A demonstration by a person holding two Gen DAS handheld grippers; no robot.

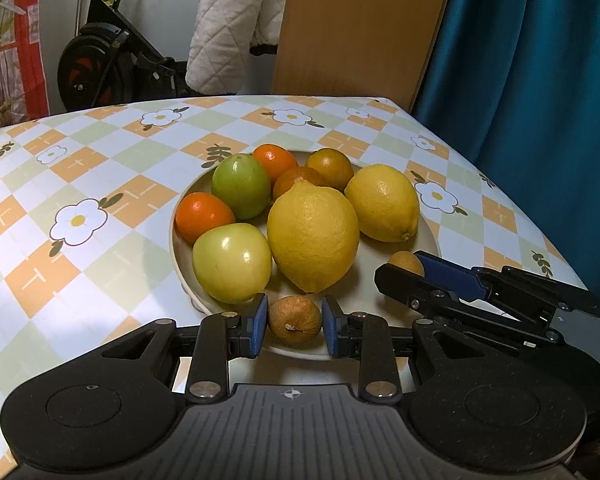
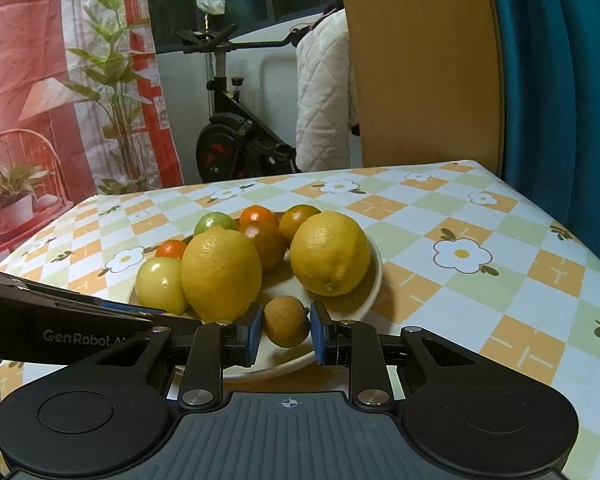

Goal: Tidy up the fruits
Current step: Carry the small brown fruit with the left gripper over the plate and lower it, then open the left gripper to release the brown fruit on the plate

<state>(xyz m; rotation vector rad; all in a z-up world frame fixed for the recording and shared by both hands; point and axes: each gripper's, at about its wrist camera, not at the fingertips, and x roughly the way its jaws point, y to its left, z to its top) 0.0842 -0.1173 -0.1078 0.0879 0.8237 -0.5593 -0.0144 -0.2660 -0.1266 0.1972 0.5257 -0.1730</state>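
A cream plate [image 1: 179, 248] on the flowered tablecloth holds two lemons [image 1: 312, 236] [image 1: 382, 202], two green round fruits [image 1: 240, 186] [image 1: 230, 262] and several small oranges [image 1: 202, 216]. My left gripper [image 1: 295, 312] is shut on a small brown fruit [image 1: 295, 324] just over the plate's near rim. My right gripper [image 2: 286, 318] is shut on a second small brown fruit [image 2: 287, 324], also over the near part of the plate [image 2: 376, 276]. In the left wrist view the right gripper [image 1: 406, 267] comes in from the right with its brown fruit [image 1: 405, 259] showing between the fingers.
The table's far edge [image 1: 260, 98] and right edge [image 1: 500, 184] are close. Behind it stand a wooden board [image 1: 360, 24], a teal curtain [image 1: 540, 60], an exercise bike [image 1: 100, 68] and a white quilted garment [image 1: 236, 20]. Bare tablecloth [image 1: 80, 200] lies left of the plate.
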